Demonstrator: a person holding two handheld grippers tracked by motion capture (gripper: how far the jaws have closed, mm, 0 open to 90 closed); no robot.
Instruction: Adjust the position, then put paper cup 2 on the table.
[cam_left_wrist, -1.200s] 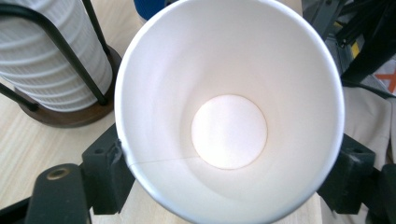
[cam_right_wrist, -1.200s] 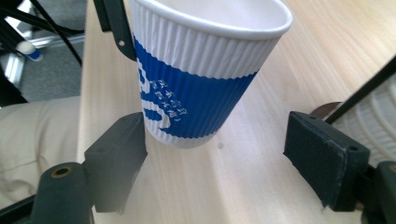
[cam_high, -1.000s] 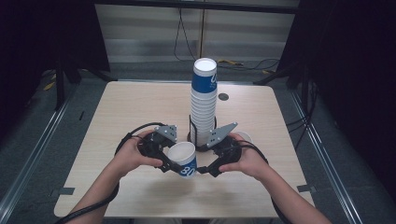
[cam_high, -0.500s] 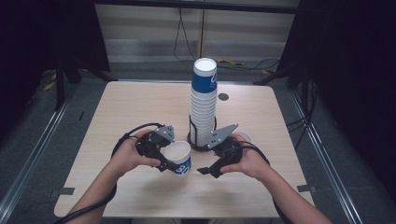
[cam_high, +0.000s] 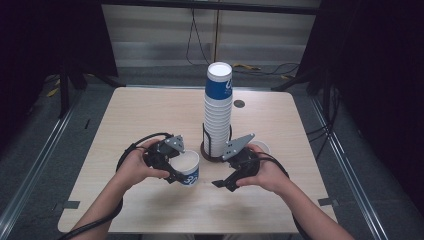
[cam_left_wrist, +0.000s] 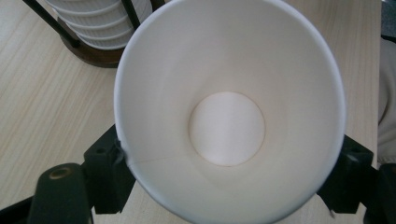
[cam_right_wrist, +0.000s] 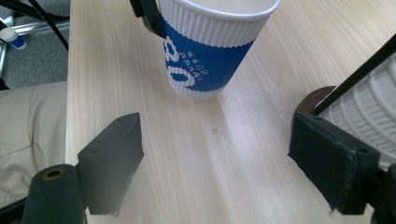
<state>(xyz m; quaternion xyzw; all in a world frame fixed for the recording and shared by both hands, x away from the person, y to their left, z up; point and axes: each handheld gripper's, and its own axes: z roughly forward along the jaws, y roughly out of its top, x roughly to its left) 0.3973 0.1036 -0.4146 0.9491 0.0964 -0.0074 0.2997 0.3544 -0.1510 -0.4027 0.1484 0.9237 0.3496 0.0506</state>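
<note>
The single cup (cam_high: 187, 168) stands on the table (cam_high: 150, 115), left of and before the cup stack (cam_high: 218, 115)

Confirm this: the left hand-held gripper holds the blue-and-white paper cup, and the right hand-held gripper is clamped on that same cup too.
Wrong on the right hand-held gripper: the right gripper view shows its jaws open with only bare table between them, having just been opening. The cup stands apart ahead. The left hand-held gripper does hold that cup.

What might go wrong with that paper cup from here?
The left gripper alone clamps the paper cup, its fingers pressing the thin wall, so squeezing harder could dent it. The right gripper has just been opening, with nothing between its fingers. The tall cup stack stands close; a bump might topple it.
</note>
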